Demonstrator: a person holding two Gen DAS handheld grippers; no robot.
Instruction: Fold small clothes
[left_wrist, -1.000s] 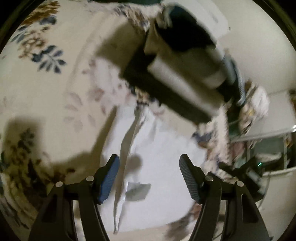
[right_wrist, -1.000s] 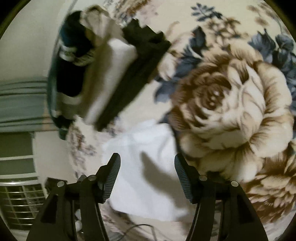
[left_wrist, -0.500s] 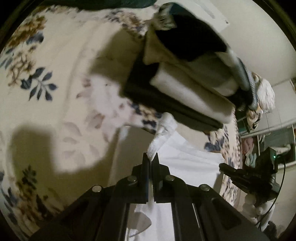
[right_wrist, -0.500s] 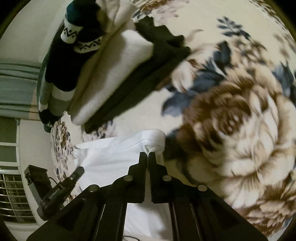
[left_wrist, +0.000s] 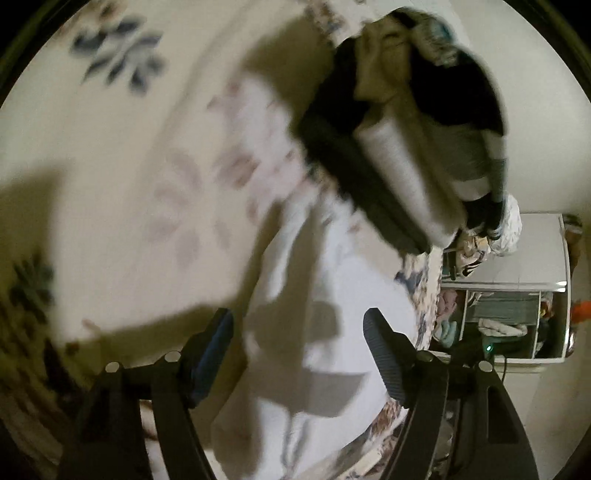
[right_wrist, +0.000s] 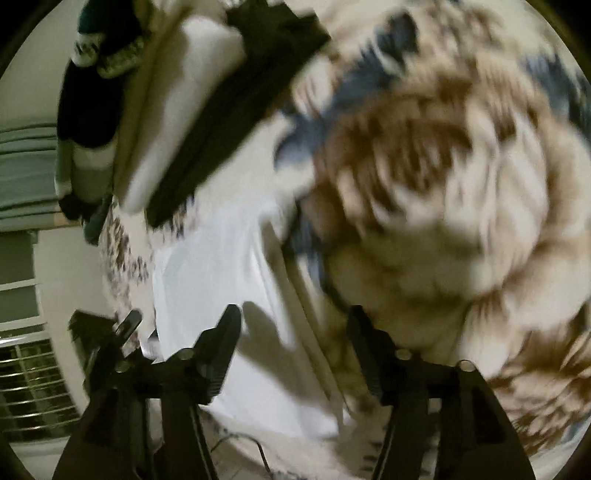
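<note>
A small white garment (left_wrist: 325, 332) lies flat on the floral bedspread (left_wrist: 129, 184), folded over on itself. My left gripper (left_wrist: 299, 325) hovers just above it, its jaws opening and nothing pinched between them. The same white garment (right_wrist: 221, 280) shows in the right wrist view, where my right gripper (right_wrist: 293, 325) hangs over its right edge, jaws also opening and free of cloth. Both views are motion-blurred.
A stack of folded clothes (left_wrist: 406, 155), dark, cream and grey, sits just beyond the garment; the same folded stack (right_wrist: 177, 110) shows in the right wrist view. The bed edge drops off toward shelves (left_wrist: 509, 314) and a window grille (right_wrist: 33, 376). A cable (right_wrist: 240, 443) lies near the bed edge.
Half a second ago both grippers were shut on the garment's edge, lifted. Now both have come down, let go, and the garment lies flat.
</note>
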